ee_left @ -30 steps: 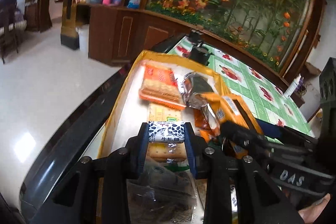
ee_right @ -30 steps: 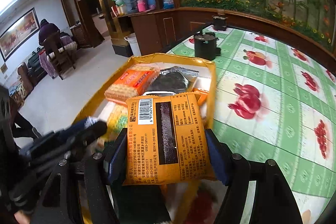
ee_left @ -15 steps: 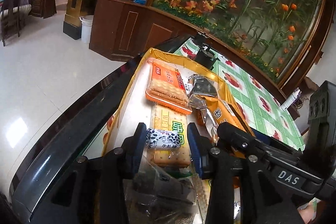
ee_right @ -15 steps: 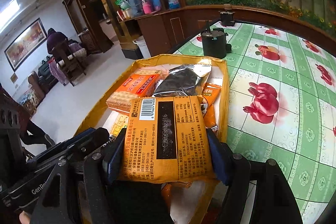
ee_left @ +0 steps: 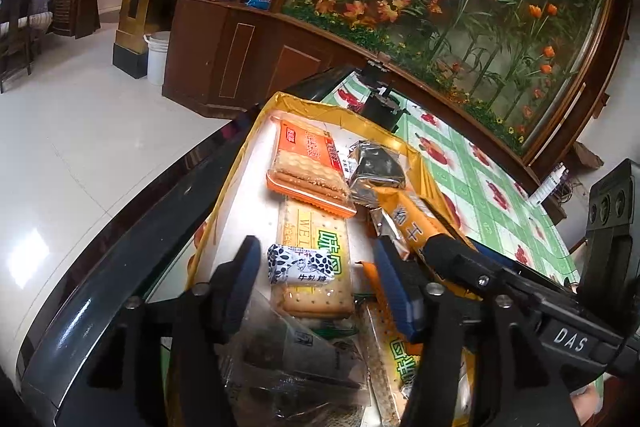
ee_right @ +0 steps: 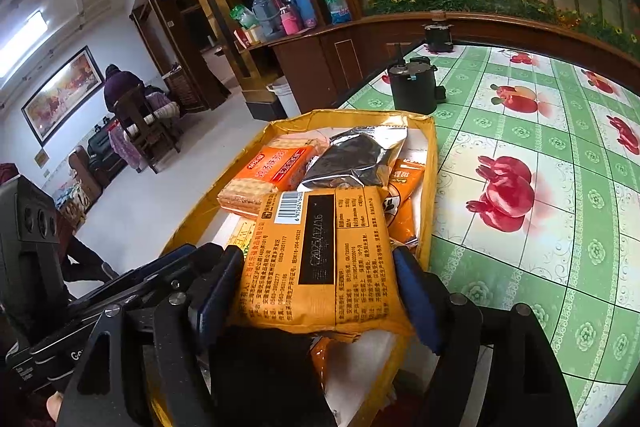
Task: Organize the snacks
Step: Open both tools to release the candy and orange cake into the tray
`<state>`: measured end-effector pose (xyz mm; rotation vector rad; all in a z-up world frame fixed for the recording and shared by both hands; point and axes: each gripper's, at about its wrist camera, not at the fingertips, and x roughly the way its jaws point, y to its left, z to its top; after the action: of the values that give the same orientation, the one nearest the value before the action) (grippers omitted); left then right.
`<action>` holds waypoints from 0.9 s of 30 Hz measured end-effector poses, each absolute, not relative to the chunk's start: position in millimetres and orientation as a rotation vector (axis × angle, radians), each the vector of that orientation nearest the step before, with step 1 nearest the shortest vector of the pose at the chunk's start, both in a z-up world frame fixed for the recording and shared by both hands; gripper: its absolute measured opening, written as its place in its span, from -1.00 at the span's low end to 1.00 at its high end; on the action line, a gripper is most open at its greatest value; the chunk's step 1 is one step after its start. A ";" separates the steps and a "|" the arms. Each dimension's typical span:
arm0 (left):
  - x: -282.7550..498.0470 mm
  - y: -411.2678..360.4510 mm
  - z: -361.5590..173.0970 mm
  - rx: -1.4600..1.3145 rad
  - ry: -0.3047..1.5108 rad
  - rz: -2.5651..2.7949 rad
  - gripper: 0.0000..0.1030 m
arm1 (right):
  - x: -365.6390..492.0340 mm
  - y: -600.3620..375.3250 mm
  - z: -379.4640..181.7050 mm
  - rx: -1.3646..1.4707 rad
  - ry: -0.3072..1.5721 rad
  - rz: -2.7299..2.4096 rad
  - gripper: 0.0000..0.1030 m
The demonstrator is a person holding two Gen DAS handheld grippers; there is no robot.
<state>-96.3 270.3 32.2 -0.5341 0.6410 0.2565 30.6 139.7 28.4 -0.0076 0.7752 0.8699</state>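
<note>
A yellow tray (ee_left: 256, 131) holds an orange cracker pack (ee_left: 308, 163), a silver packet (ee_left: 376, 167) and a yellow cracker pack (ee_left: 316, 239). On that yellow pack lies a small black-and-white candy (ee_left: 300, 265). My left gripper (ee_left: 316, 253) straddles the candy, its jaws opening and both pads clear of it. My right gripper (ee_right: 318, 263) has a wide orange packet (ee_right: 320, 251) between its fingers, barcode side up, low over the tray (ee_right: 352, 115). Its jaws are opening, but the pads still touch the packet's two sides.
A clear bag (ee_left: 288, 355) fills the tray's near end. A black cylinder device (ee_right: 412, 87) stands beyond the tray on the green fruit-print tablecloth (ee_right: 520, 147). The dark table edge (ee_left: 140, 227) runs along the left. A person (ee_right: 120, 83) sits far off.
The left jaws have spread and let the candy go; it now rests on the yellow cracker pack. The right gripper's packet has sunk lower onto the snacks in the tray.
</note>
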 end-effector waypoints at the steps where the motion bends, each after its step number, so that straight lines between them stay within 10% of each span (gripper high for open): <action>1: -96.9 270.1 32.6 -0.535 0.636 0.256 0.33 | 30.1 138.2 29.7 -0.002 0.770 0.871 0.59; 27: -114.7 229.4 72.3 -0.375 0.599 0.280 0.50 | 47.3 77.8 48.2 0.247 0.761 0.865 0.66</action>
<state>-114.7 229.4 72.3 -0.3749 0.5989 0.2801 47.3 77.8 48.2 0.2474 0.7610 0.8652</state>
